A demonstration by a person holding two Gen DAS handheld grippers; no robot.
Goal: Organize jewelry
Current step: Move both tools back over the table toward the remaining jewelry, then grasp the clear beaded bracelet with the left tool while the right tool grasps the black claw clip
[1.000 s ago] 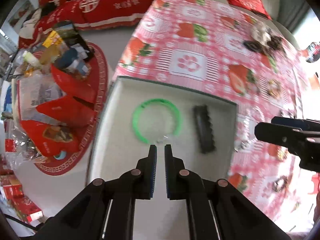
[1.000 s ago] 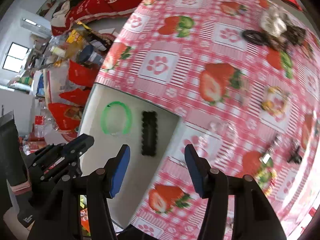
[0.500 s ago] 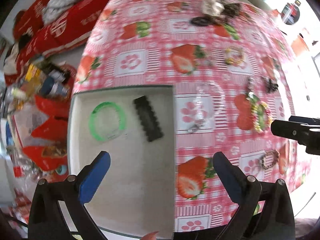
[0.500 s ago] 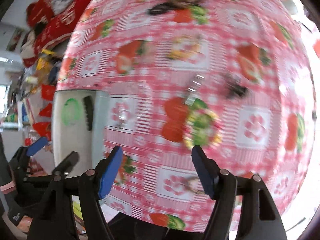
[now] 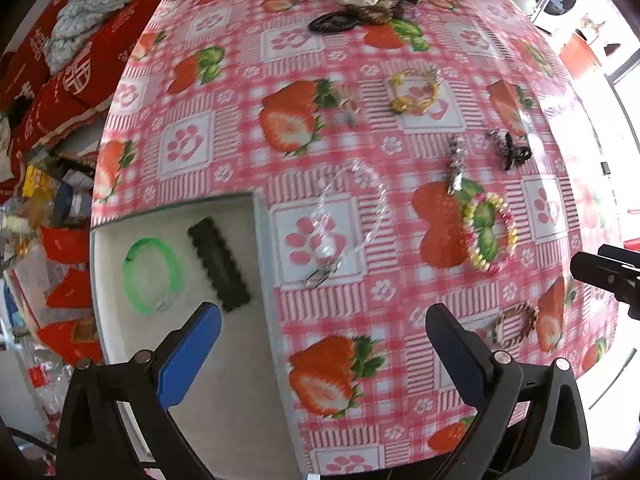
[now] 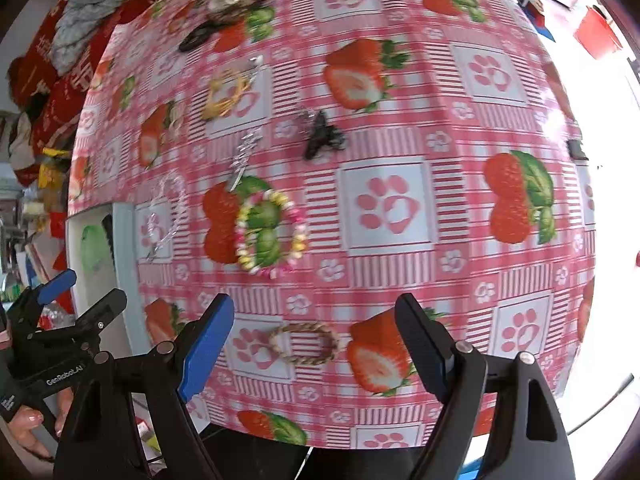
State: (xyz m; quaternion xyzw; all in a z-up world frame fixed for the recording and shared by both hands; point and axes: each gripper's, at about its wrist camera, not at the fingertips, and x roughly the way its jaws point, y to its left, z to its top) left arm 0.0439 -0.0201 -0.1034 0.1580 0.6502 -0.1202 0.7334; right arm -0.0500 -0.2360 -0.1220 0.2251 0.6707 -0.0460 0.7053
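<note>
- Since one second ago the left gripper has gone from nearly pressed together to widely spread, and it is now looking over the tablecloth rather than straight down into the tray; the right gripper has swung away from the tray toward the loose pieces.
- Both grippers are standing spread and are holding nothing.
- Two pieces are lying in the tray, ahead and to the left of the left gripper: the green bangle and the black hair clip.
- The rest is waiting on the cloth (so I judge the task is in its early part): the clear bracelet just right of the tray, the beaded bracelet, the gold bracelet, the black claw clip and a silver clip.
- The woven bracelet is lying flat, right in front of the right gripper, between its fingers in the view but not touched.
- Its oval is lying with the long axis across the opening of the right gripper, left to right.
- The black hair clip is pointing away from the left gripper, slanted to the left.
</note>
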